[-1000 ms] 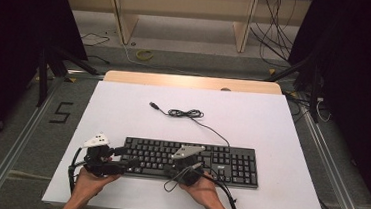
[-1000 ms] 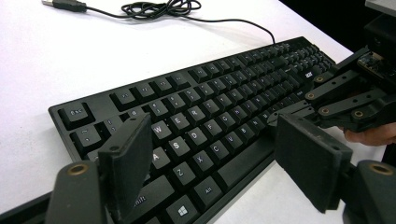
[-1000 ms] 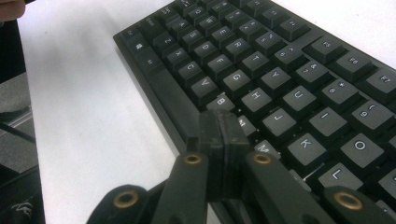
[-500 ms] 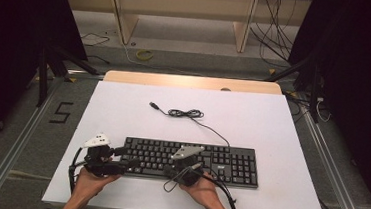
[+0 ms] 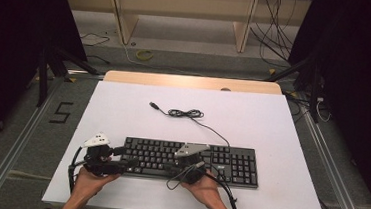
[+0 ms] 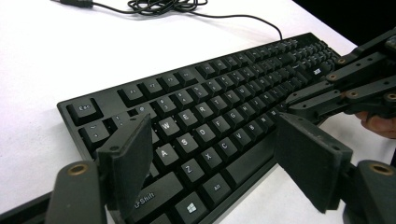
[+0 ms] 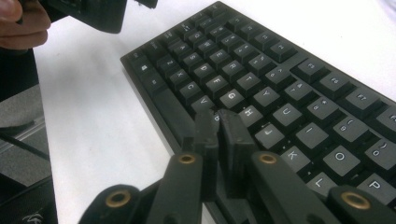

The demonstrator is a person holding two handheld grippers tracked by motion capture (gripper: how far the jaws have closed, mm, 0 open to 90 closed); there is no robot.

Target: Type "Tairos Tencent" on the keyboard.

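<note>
Keyboard (image 5: 189,161) lies flat at near edge of white table (image 5: 272,121). My right gripper (image 7: 218,122) nearly closed, holding nothing, tips over middle keys; jaws just opening slightly. My left gripper (image 6: 212,161) wide open over left end. Risk I see: tips hit neighbouring key, or keyboard slides under push.

High view from above, facing forward-down; both gripper views close, sharing the keyboard (image 5: 189,161).

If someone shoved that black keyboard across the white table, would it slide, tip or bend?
The keyboard looks like a stiff slab lying flat, so it would probably slide rather than tip or bend. Pushed at one end, it might swivel. Its loosely coiled cable looks floppy and would likely just trail behind.
</note>
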